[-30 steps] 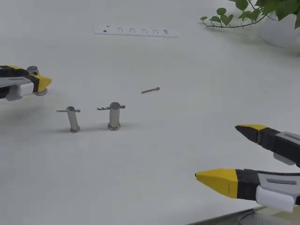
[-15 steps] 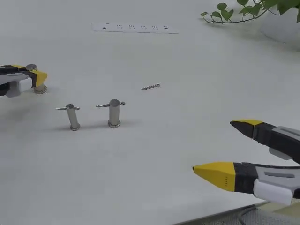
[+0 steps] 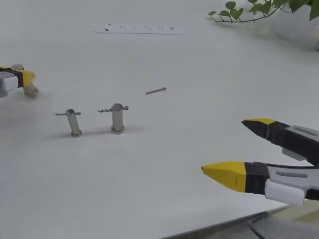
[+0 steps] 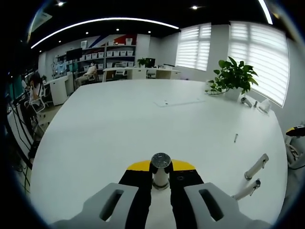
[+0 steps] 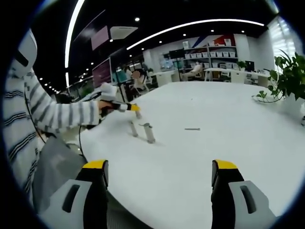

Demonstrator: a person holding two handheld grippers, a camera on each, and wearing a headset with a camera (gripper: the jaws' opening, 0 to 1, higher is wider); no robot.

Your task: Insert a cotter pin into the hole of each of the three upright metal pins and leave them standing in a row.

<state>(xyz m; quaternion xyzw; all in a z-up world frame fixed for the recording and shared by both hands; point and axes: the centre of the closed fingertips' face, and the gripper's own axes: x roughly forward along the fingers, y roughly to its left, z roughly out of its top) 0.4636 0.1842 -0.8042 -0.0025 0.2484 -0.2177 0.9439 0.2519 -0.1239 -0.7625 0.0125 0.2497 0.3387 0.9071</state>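
Clamping bare upright short steel pin [image 3: 31, 90] mid-shank between closed jaws of yellow-tipped left gripper [image 4: 161, 168], far left on white worktop [image 3: 199, 64]. Hovering yellow-tipped right gripper [image 3: 224, 146] with jaws wide apart, empty, near front edge. Lying loose mid-worktop: thin grey wire cotter pin [image 3: 156, 91]. Judging it light, springy, slippery; pinching crosswise near head end. Standing close by, two cottered steel pins [image 3: 117, 118].

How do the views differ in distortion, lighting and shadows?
Head view: undistorted, soft even light, faint shadows beside the two standing pins. Left gripper view: fisheye bends the table edge, blinds glare bright. Right gripper view: fisheye curves ceiling lights into arcs.
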